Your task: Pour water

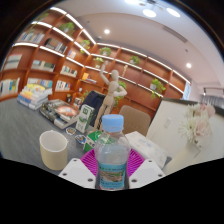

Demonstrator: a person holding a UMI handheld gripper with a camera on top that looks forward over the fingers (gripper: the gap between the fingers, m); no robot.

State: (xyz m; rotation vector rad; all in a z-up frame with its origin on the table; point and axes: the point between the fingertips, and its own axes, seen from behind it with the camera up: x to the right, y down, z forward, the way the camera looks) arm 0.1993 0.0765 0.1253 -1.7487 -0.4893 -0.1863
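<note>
A clear plastic water bottle (111, 157) with a light blue cap and a pale label stands upright between my fingers. My gripper (111, 165) is shut on the bottle, the magenta pads (90, 161) pressing its sides. A cream-coloured cup (53, 150) stands on the table to the left of the bottle, slightly beyond the left finger, open side up. Its inside is not visible from here.
A wooden jointed mannequin (112, 84) stands beyond the bottle, next to a brown box (91, 106). Green and white packets (78, 134) lie behind the cup. A flower bunch (199, 122) stands at the right on a white table (170, 128). Lit bookshelves (50, 55) line the far wall.
</note>
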